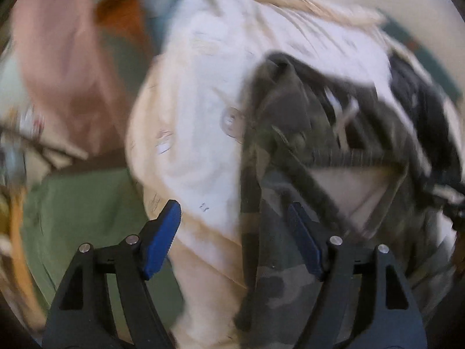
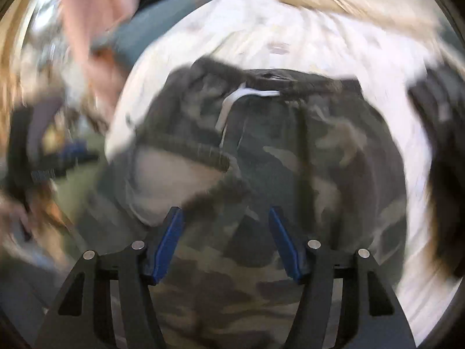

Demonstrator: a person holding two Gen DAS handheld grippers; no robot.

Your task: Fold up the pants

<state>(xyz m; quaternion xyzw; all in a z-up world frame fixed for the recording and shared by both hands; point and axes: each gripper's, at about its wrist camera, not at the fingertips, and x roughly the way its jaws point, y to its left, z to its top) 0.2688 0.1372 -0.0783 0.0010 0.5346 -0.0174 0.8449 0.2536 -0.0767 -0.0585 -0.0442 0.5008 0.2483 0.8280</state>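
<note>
Camouflage pants (image 2: 261,174) lay on a white sheet (image 1: 203,101); both the left gripper (image 1: 235,232) and right gripper (image 2: 226,238) stood apart, gripping nothing; pink cloth (image 1: 58,72) far left.

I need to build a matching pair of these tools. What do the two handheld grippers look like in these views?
Both look alike. The left gripper and right gripper each have two black, angular linkage arms with triangular cut-outs and round silver pivot pins. Each finger ends in a flat blue pad with a ridged gripping face. No cables or markings show.
</note>
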